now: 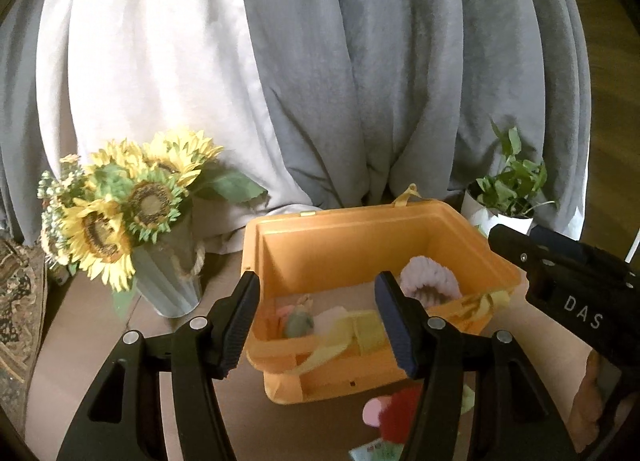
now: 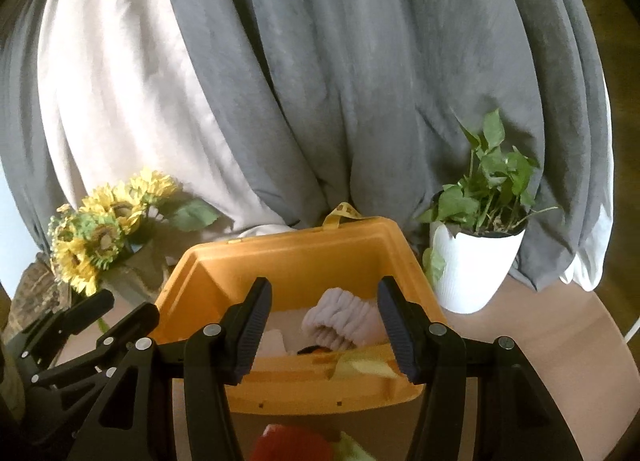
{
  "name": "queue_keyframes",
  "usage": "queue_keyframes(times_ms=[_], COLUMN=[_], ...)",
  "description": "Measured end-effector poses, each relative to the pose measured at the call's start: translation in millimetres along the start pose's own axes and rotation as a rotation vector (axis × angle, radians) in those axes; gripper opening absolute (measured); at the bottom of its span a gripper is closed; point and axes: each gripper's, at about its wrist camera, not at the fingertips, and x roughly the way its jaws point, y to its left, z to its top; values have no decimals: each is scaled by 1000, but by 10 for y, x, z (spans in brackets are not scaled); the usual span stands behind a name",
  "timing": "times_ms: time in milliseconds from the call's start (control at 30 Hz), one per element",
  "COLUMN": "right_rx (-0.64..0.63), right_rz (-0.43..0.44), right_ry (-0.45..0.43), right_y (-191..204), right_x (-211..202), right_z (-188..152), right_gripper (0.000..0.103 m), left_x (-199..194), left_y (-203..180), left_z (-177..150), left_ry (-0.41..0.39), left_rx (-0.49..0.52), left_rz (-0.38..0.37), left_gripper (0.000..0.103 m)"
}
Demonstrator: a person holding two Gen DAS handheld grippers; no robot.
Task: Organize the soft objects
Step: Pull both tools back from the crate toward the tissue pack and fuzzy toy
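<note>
Two grippers, jaws apart and empty, face one orange bin (image 1: pixel 320 245).
Bin holds a lilac ribbed cloth (image 2: pixel 340 317), pale pink and yellow soft pieces; left gripper (image 1: pixel 316 321) view alone shows a grey-green ball (image 1: pixel 298 325). Red soft item (image 2: pixel 292 443) lies outside, before the bin. Sunflower vase (image 1: pixel 168 281) stands left, potted plant (image 2: pixel 476 261) right of right gripper (image 2: pixel 324 329).

Orange bin (image 1: pixel 360 237), lavender ribbed headband (image 2: pixel 340 319)

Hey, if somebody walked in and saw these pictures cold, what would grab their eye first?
Probably the orange bin in the middle, open-topped, with a fluffy lilac soft item inside. Next, the sunflower bouquet in a pale vase to its left and the potted green plant in a white pot to its right, against grey and white curtains. Both the left gripper and right gripper hang open over the bin.
</note>
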Motion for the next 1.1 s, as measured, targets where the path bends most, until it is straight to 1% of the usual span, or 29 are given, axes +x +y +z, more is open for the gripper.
queue_keyframes(times_ms=[367, 533, 667, 767, 833, 1033, 1100], right_rx=[0, 8, 14, 16, 9, -52, -74], right_rz=[-17, -37, -36, -32, -22, 34, 57], right_ry=[2, -9, -16, -19, -16, -5, -6], right_y=[16, 34, 45, 22, -10, -105, -137], right_x=[-328, -493, -594, -661, -686, -736, -745], right_z=[-180, -273, -323, -356, -371, -402, -406], right_gripper=[56, 56, 56, 56, 61, 61, 61], left_x=[-372, -513, -615, -684, -726, -850, -900], left_y=[13, 25, 11, -25, -62, -207, -266], left_z=[-192, -268, -320, -370, -413, -542, -576], left_ry=[0, 1, 1, 4, 3, 6, -1], left_rx=[-5, -2, 1, -3, -10, -40, -55], left_rz=[10, -6, -1, 10, 23, 79, 110], left_gripper=[60, 60, 60, 60, 61, 61, 64])
